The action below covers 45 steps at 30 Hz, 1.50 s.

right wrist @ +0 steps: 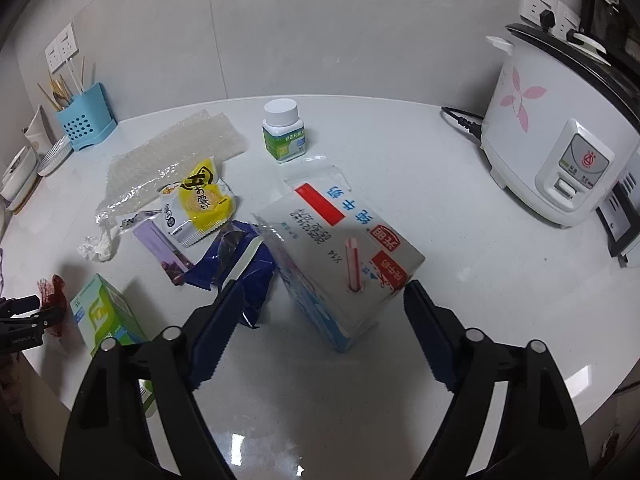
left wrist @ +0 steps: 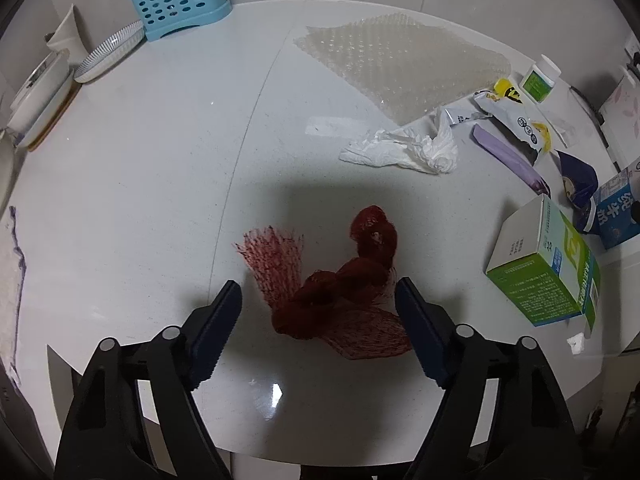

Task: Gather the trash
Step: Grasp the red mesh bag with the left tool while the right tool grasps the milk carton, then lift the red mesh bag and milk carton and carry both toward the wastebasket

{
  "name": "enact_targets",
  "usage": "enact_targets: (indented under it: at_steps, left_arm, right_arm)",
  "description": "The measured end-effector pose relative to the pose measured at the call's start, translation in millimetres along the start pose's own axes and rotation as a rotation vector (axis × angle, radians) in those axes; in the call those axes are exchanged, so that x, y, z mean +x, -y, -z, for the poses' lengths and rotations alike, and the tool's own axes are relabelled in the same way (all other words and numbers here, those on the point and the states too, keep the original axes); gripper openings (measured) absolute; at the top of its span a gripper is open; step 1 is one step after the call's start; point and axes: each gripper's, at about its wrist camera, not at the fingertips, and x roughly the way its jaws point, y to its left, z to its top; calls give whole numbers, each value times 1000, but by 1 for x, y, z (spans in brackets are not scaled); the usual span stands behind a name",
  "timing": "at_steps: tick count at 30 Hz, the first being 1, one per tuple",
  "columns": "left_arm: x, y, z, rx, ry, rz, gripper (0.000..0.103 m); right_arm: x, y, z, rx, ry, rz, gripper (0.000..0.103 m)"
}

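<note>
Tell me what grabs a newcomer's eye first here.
The red mesh bag lies crumpled on the white counter between the left claw's open fingers. On the right wrist view, a milk carton with a pink straw stands before the right claw, a flowered rice cooker behind.

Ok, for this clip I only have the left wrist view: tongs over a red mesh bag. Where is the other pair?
Observer: The right tongs are open on either side of the milk carton. The pads are not pressing on it.
Operator: Is that carton unopened?
Observer: No, a pink-and-white straw sticks out of it.
Operator: What is the white thing with pink flowers at my right edge?
Observer: It is a rice cooker standing on the counter with its lid on. A black cord leads from it.
</note>
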Motion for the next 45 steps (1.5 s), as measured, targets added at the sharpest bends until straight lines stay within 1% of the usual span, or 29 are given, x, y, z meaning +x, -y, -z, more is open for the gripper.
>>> enact_targets:
  at_steps: [1, 4, 6, 7, 8, 9, 11, 12, 14, 18, 27, 35, 42, 43, 44, 45]
  left_arm:
    - [2, 1, -1, -2, -12, -1, 67]
    - [5, 2, -3, -11, -40, 9, 53]
    - [7, 3, -3, -12, -50, 4, 48]
    - [7, 4, -3, -9, -49, 2, 43]
    - [8, 4, -5, -6, -47, -6, 40]
    - [8, 5, -5, -2, -48, -11, 36]
    - [7, 4, -5, -6, -55, -2, 31]
    - [6, 5, -5, -8, -56, -1, 31]
    - [4, 5, -4, -15, -50, -1, 30]
    - [0, 3, -3, -25, -46, -6, 30]
    - [-18, 7, 7, -37, -24, -5, 29]
    - [-40, 9, 14, -40, 5, 2, 29]
    - [-53, 14, 20, -40, 19, 2, 29]
    - [-54, 14, 21, -39, 20, 3, 29]
    - [-55, 14, 21, -38, 21, 2, 29]
    - [-56, 16, 22, -37, 22, 2, 29]
  right_arm:
    - [1, -2, -1, -6, 1, -1, 70]
    - [3, -6, -3, -22, 2, 10, 58]
    - [4, -7, -5, -23, -2, 7, 46]
    - [4, -8, -5, -26, -3, 6, 45]
    - [4, -8, -5, -29, -3, 9, 40]
    - [5, -9, -5, -36, -6, 14, 32]
    - [4, -10, -5, -49, -4, 19, 27]
    - [3, -11, -5, -52, -2, 20, 23]
    - [1, -11, -5, -59, 1, 27, 20]
    - [-2, -8, -3, -67, -5, 13, 16]
    - [-25, -3, 0, -82, 34, -11, 12]
    - [-39, 2, 2, -76, 51, -32, 9]
    - [-42, 5, 6, -74, 34, -40, 4]
    - [-42, 5, 7, -75, 30, -41, 3]
    - [-42, 6, 7, -76, 29, -42, 0]
    - [-43, 6, 7, -76, 28, -42, 0]
